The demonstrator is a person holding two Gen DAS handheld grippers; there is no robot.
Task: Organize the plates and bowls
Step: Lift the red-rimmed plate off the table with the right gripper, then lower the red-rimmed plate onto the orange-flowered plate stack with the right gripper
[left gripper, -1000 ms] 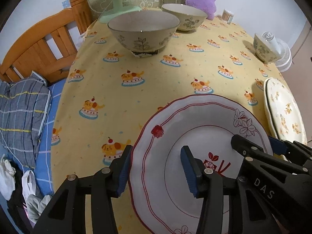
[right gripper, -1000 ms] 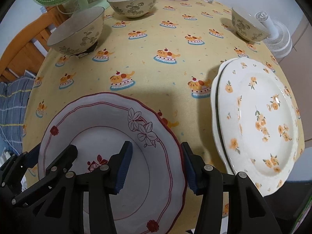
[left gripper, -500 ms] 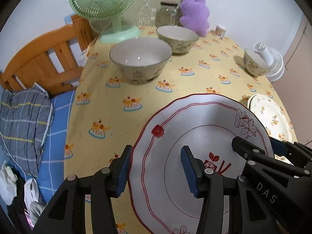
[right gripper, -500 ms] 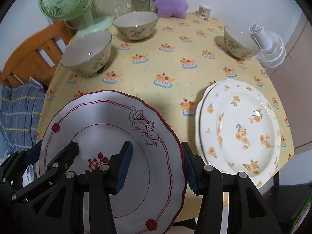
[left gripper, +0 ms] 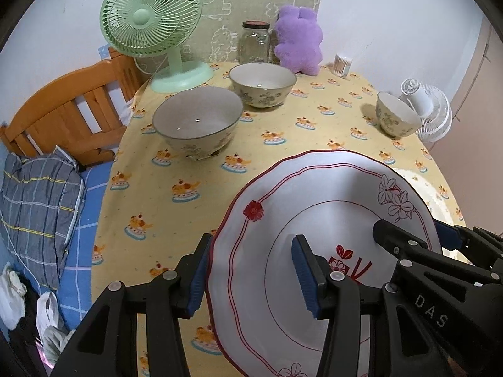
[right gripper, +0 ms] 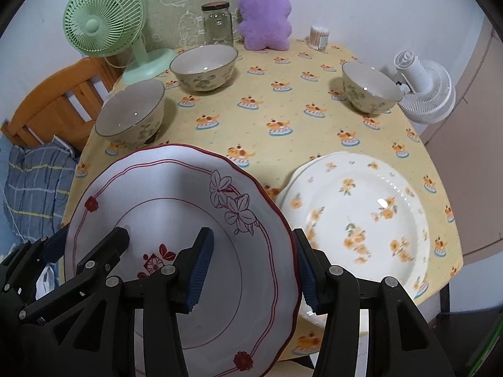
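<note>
A white plate with a red rim and flower prints [left gripper: 330, 194] hangs above the yellow tablecloth, held from both sides. My left gripper [left gripper: 251, 275] is shut on its left rim, one pad outside the edge and one on the inner face. On the opposite rim, my right gripper [right gripper: 253, 270] is shut the same way. To the right on the table lies a stack of two orange-flowered plates [right gripper: 361, 213]. Three patterned bowls stand apart: one at the left edge [right gripper: 132, 116], one at the back [right gripper: 204, 66], one at the far right [right gripper: 369, 91].
A green fan [right gripper: 103, 25], a glass jar [right gripper: 217, 25], a purple plush toy [right gripper: 264, 15] and a cotton-swab tub [right gripper: 320, 36] line the table's back. A white fan [right gripper: 424, 91] stands beyond the right edge. A wooden bed frame [left gripper: 63, 110] and checked pillow [left gripper: 34, 207] lie left.
Both grippers have risen with the red-rimmed plate held between them. The table, the bowls and the flowered plates now look farther away, and the wall items have come into view.
</note>
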